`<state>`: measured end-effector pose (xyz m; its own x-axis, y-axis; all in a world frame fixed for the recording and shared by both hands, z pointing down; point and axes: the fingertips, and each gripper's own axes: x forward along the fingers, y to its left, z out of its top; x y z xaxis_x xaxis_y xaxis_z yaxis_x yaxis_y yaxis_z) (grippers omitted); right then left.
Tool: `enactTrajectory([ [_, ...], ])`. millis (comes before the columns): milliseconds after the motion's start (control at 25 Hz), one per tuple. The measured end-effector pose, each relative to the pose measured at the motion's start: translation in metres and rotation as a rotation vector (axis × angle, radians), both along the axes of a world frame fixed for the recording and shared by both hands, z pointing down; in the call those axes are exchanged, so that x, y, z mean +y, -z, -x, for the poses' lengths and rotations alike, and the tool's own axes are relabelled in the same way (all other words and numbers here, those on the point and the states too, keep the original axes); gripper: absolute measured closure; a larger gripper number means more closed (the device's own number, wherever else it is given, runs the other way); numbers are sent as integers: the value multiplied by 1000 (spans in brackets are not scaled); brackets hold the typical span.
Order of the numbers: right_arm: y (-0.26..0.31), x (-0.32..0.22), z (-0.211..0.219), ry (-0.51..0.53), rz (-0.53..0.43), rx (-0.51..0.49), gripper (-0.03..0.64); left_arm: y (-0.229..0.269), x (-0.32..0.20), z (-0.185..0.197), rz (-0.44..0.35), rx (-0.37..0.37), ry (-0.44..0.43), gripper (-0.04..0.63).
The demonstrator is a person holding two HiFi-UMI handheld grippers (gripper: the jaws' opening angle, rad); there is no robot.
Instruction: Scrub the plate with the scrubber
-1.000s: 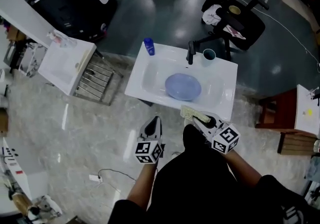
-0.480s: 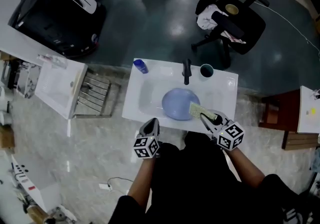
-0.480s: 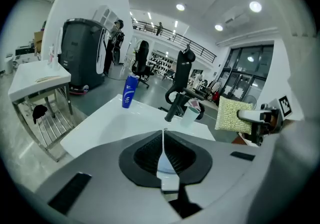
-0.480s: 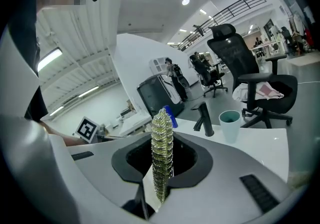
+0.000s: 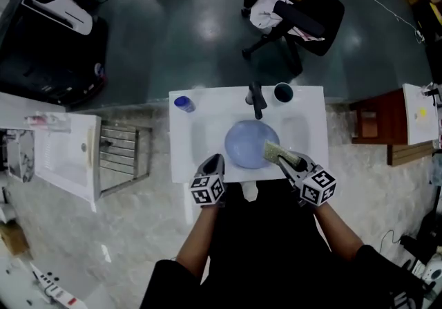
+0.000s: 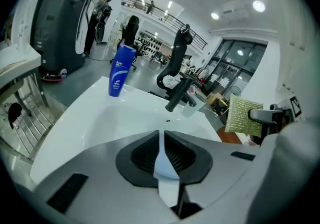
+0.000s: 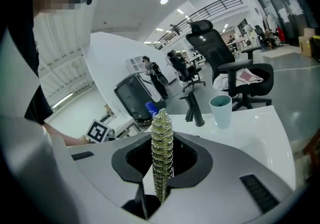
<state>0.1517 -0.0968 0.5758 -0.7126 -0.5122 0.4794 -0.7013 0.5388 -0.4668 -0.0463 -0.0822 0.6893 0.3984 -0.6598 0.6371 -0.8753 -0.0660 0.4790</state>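
The sink [image 5: 197, 131] at the centre of the head view is glossy white, ceramic by its look. The plate [image 5: 243, 143] in it is smooth and pale blue. The scrubber [image 7: 161, 123] is rough, glittery yellow-green mesh. The bottle [image 6: 120, 70] is glossy blue plastic, and the tap [image 5: 256, 100] is matt black. The left claw [image 6: 160, 138] and right claw [image 7: 161, 160] have matt grey shells and ribbed black pads [image 6: 145, 157]. The floor [image 5: 200, 31] at the top of the frame is dark and shiny.

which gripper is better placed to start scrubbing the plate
Right. The right gripper is shut on the scrubber, which hangs over the plate's right edge in the sink. The left gripper is shut and empty at the sink's near rim.
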Motion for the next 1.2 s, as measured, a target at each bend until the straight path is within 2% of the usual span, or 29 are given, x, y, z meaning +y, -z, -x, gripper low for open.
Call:
enactTrajectory([
  [160, -13, -5, 13, -77, 38, -7, 561, -22, -24, 9, 31, -4, -7, 563],
  [240, -20, -5, 17, -105, 60, -15, 561, -36, -30, 10, 73, 12, -11, 523],
  [360, -30, -4, 15, -124, 78, -1, 561, -57, -35, 4, 137, 42, -23, 504],
  [800, -56, -19, 3, -75, 109, 29, 561, -142, -45, -8, 361, -5, -23, 461],
  [960, -64, -20, -2, -68, 125, 27, 561, -164, -46, -17, 441, 18, -38, 442],
  [1200, -68, -25, -7, -78, 145, 20, 561, -185, -38, -35, 563, 62, -114, 436],
])
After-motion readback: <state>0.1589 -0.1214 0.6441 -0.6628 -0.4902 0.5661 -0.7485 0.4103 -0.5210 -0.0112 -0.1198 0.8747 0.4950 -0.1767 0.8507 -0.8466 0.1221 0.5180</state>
